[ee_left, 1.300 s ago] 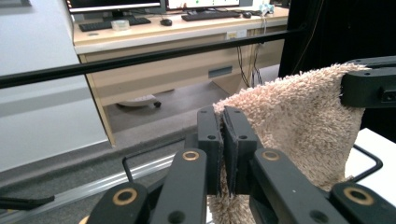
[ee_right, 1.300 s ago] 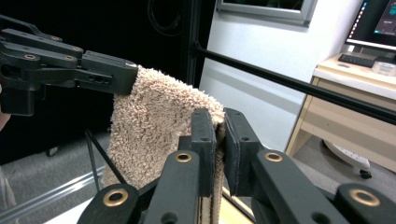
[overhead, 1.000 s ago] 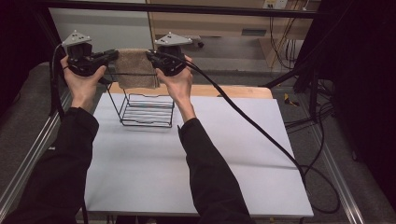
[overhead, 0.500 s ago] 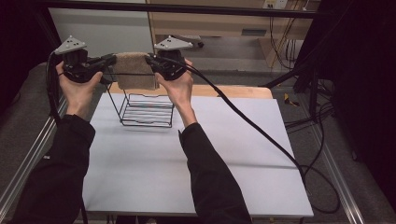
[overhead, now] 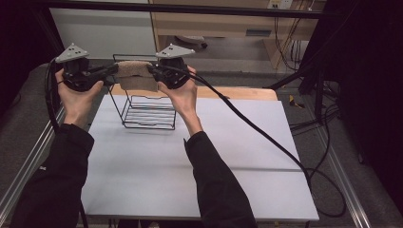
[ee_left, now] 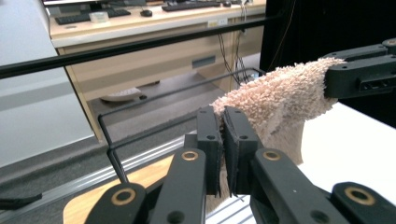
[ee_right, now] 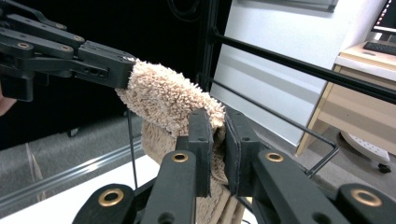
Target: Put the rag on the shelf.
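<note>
A beige fluffy towel point(overhead: 136, 76) hangs stretched between my two grippers, over the top bars of a black wire rack point(overhead: 147, 111) at the table's far left. My left gripper point(overhead: 112, 71) is shut on the towel's left corner point(ee_left: 261, 112), seen between its jaws point(ee_left: 223, 140). On the other side, my right gripper point(overhead: 153, 71) is shut on the towel's right corner point(ee_right: 173, 100), pinched in its jaws point(ee_right: 218, 144). The towel's lower part droops behind the rack's front bar. Both hands hold the grippers level and facing each other.
The rack stands on a white tabletop point(overhead: 199, 161) with a wooden strip point(overhead: 237, 92) along its far edge. A thick black cable point(overhead: 266, 135) runs from the right gripper across the table to the right. A black frame bar point(overhead: 190, 9) crosses overhead behind the rack.
My left hand has shifted slightly left and a touch lower, pulling the towel a bit straighter. The right hand stays where it was.
</note>
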Available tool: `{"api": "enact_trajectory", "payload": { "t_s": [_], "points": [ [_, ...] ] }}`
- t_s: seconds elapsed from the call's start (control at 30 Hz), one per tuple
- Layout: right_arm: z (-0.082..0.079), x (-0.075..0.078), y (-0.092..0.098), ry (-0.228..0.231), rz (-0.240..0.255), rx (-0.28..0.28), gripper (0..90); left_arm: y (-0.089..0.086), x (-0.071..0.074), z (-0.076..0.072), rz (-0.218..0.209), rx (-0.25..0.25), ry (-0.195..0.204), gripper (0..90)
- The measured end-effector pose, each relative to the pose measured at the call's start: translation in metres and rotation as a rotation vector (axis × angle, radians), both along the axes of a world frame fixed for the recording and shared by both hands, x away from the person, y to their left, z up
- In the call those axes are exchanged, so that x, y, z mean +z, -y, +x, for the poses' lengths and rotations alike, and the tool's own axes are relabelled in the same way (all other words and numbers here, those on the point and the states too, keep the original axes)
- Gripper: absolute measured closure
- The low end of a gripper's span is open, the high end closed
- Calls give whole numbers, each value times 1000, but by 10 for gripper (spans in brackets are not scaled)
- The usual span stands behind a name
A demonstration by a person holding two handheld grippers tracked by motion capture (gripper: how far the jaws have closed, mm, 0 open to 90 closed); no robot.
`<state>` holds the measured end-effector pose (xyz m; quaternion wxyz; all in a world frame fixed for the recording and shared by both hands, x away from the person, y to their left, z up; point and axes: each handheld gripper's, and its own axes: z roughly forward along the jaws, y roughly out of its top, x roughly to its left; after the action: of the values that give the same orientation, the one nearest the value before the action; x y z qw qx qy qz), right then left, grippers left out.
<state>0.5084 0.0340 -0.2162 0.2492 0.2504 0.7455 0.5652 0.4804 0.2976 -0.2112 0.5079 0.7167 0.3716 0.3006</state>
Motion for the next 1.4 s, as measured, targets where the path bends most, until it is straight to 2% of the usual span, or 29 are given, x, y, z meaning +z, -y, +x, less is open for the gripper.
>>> {"api": "enact_trajectory", "payload": {
  "t_s": [0.13,0.4,0.47,0.53,0.6,0.67,0.8,0.93,1.2,1.33,1.4],
  "points": [
    [-4,-2,-2,-10,-28,7,823,1,-3,-5,22,1,-13,847],
    [-7,-5,-3,-25,-78,27,824,-2,-5,-8,0,-9,-55,816],
    [-7,-6,-3,-22,-84,31,824,-4,-1,-9,-16,-10,-52,788],
    [-7,-7,-3,-16,-95,36,823,-6,5,-10,-51,-8,-45,777],
    [-8,-8,-4,-16,-104,39,823,-7,10,-9,-88,-13,-49,792],
    [-9,-10,-5,-9,-117,46,822,-5,14,-8,-96,-16,-58,815],
    [-9,-12,-6,-10,-124,50,820,4,12,-5,-51,-24,-90,857],
    [-9,-13,-4,-10,-128,59,813,7,4,-4,-53,-45,-113,888],
    [-9,-17,-1,-26,-116,69,788,5,-6,-9,-7,-54,-134,896],
    [-11,-17,-1,-29,-121,79,747,5,-12,-11,16,-56,-144,897],
    [-12,-16,-1,-36,-120,84,699,5,-15,-10,19,-58,-149,898]
  ]
}}
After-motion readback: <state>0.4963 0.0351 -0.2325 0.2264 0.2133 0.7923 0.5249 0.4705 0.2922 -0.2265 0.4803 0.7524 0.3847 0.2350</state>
